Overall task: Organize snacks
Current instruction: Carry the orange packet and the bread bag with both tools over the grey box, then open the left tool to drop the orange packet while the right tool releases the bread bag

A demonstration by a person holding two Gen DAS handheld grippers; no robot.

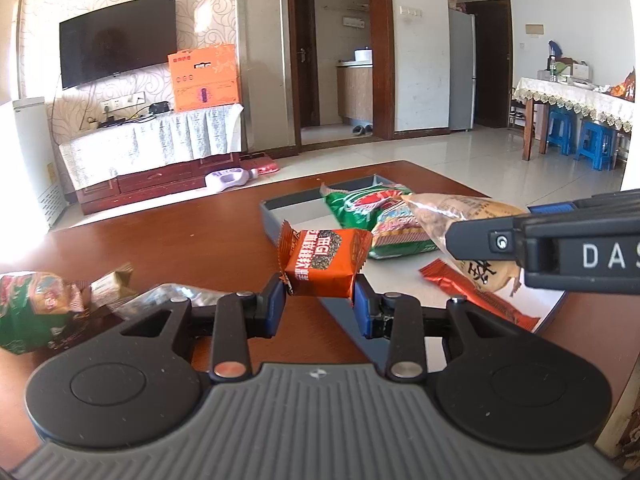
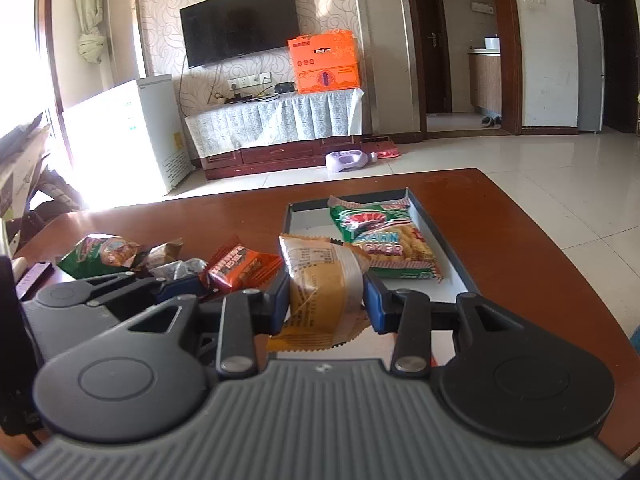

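snacks (image 1: 322,262): red wrapper (image 1: 480,298), l view only

**Print that can be read**

The green cracker packet (image 2: 384,236) in the tray shows "AHN" above "CKER" in white letters, the starts hidden; the right gripper's (image 1: 460,246) black housing carries white "DAS", cut off at the edge; the orange snack pack (image 1: 324,264) bears white characters, upside down and unclear.

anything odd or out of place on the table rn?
Nothing damaged or spilled. The tray holds a green cracker bag and a red wrapper; a loose pile of snacks sits unsorted to its left. Both grippers hold packets.
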